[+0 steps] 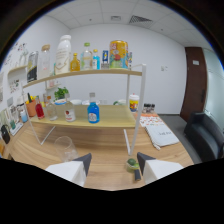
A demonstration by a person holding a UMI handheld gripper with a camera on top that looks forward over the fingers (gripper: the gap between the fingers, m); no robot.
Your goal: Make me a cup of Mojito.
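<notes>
The two-tier shelf rack (131,71) serves as the reference landmark; it stands on a wooden table (102,144) against a white wall.

Left of the rack: papers are pinned to the wall, and several small containers stand at the rack's left end, including an orange one (31,108); details cannot be resolved.

Rack, upper tier, left to right: a dark jar (32,67), a clear jar (45,62), a tall white bottle (63,54), a small yellow bottle (75,63), a clear bottle with green cap (86,56), a narrow blue-labelled bottle (96,59) and a large yellow jar (118,54).

Rack, lower tier, left to right: a green plant (61,92), a clear bottle with a red label (69,110), a blue bottle (93,112) and, at the right end, a small jar with a yellow label (133,103).

In front of the rack: an empty clear glass cup (65,147) stands on the table near the rack's left front leg, just ahead of the left finger. A small green item, possibly a lime (132,162), lies on the table at the right finger's inner edge.

Right of the rack: printed sheets (161,134) lie on the table; beyond them are a dark chair (204,134) and a brown door (194,82).

Gripper (113,163): the two fingers stand apart with bare table between them; nothing is clamped.
</notes>
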